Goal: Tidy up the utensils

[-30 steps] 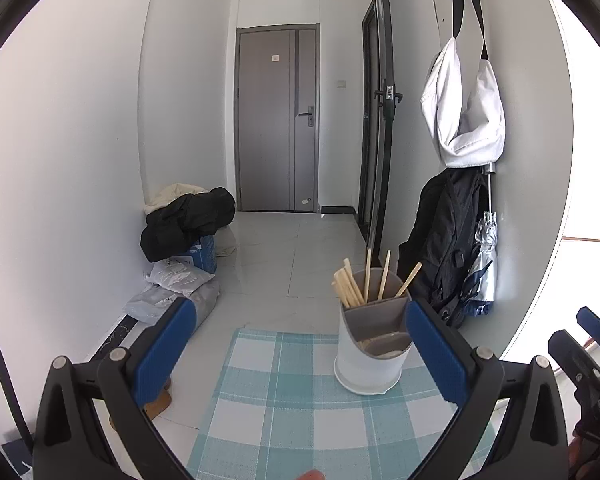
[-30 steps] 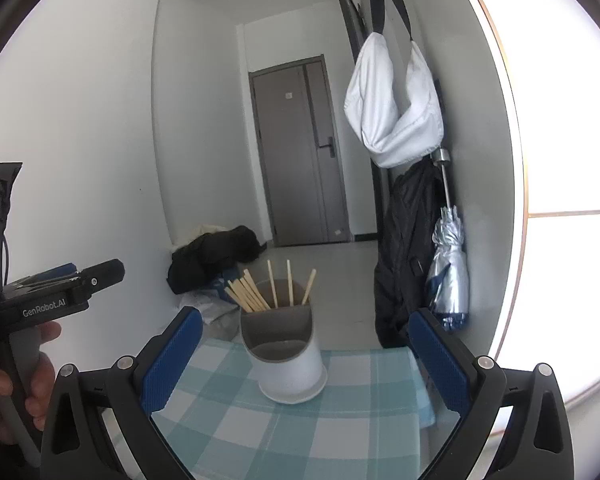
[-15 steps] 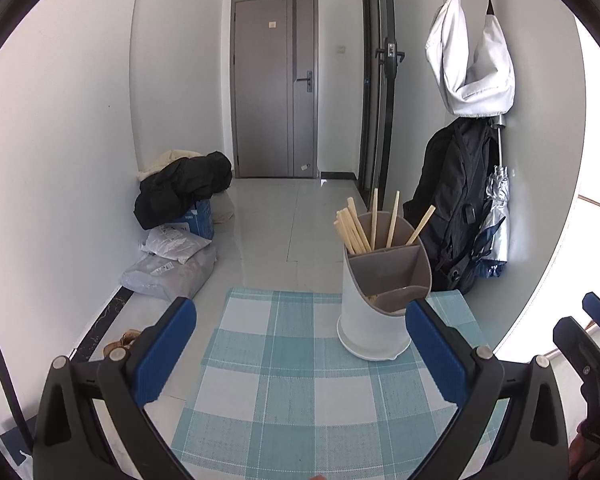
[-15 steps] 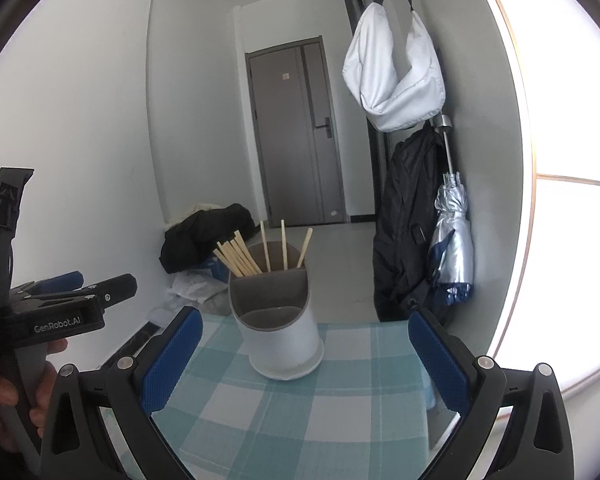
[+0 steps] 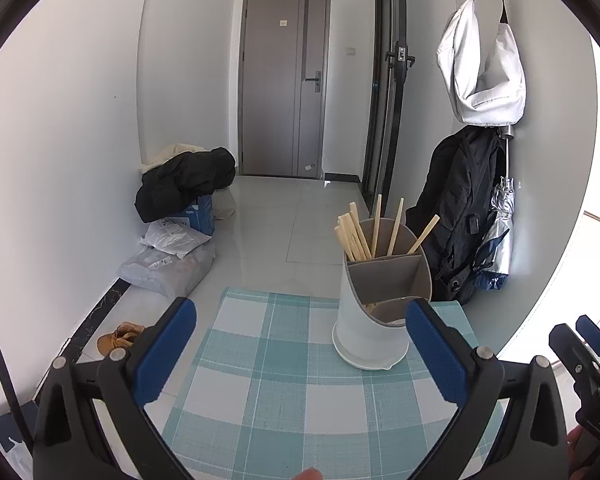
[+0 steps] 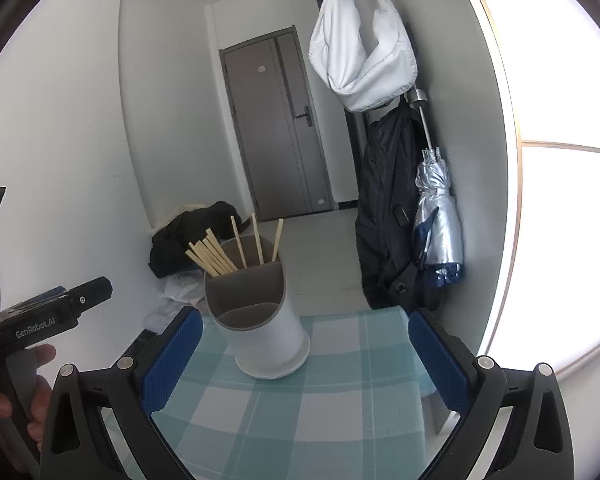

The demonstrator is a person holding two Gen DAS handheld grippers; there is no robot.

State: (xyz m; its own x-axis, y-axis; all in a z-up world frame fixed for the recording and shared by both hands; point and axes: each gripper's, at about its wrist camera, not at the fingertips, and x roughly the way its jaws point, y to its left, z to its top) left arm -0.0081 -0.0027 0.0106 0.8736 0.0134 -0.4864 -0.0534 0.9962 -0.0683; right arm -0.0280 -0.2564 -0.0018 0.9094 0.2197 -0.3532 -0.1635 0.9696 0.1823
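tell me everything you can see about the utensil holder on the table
The utensil holder is a white, plastic-looking cylinder with a grey divided insert and a flared base. It stands upright on the checked teal tablecloth. Wooden chopsticks lean in its rear compartment. Neither gripper touches it.

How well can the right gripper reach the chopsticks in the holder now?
Probably yes: the right gripper is open and empty, the chopsticks stick up above the holder, and nothing lies between.

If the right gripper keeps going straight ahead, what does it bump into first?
Probably the white utensil holder with the chopsticks. It stands on the checked mat just left of the middle of the open right gripper, though depth is hard to judge.
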